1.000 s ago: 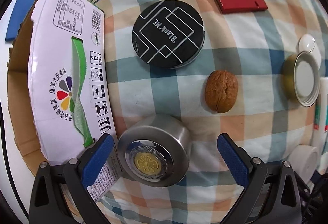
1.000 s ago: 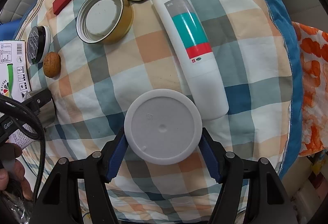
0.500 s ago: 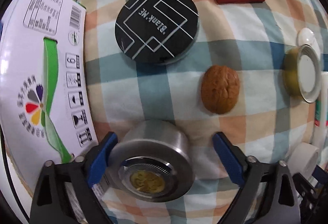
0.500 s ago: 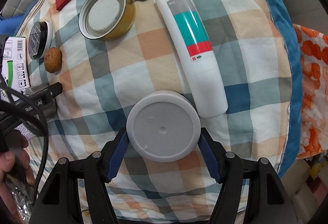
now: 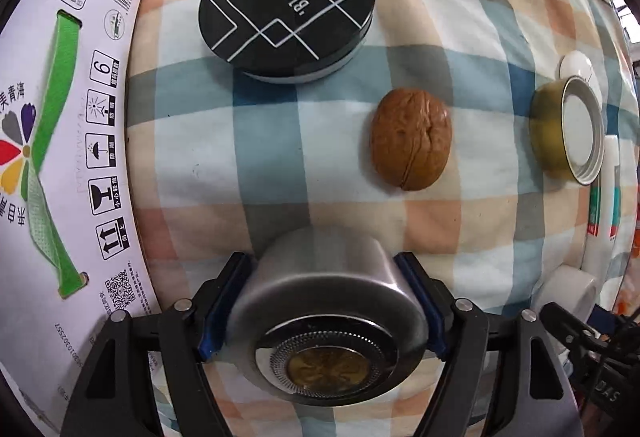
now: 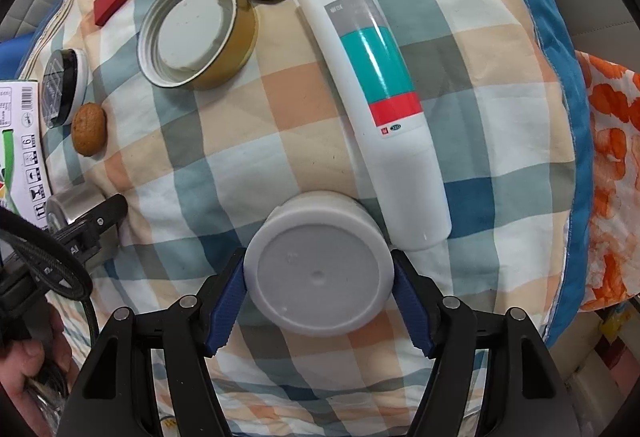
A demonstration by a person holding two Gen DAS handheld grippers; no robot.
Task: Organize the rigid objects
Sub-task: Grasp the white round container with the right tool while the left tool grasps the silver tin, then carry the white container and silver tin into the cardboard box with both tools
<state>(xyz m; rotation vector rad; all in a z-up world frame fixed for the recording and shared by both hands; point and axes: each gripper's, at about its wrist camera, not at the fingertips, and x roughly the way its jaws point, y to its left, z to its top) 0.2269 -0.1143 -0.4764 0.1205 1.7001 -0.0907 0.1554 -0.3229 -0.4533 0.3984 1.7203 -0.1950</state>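
Left tool [image 5: 320, 301] clamped on steel tin [image 5: 324, 297], box [image 5: 68, 157] beside; right tool [image 6: 318, 301] clamped on white jar [image 6: 318, 269].

My left gripper [image 5: 320, 301], black angular frame, blue ridged pads on the jaws, silver screw heads at the pivots, my right gripper [image 6: 318, 289] built alike, black cable and bare-skinned hand [image 6: 28, 365] at lower left of the right view
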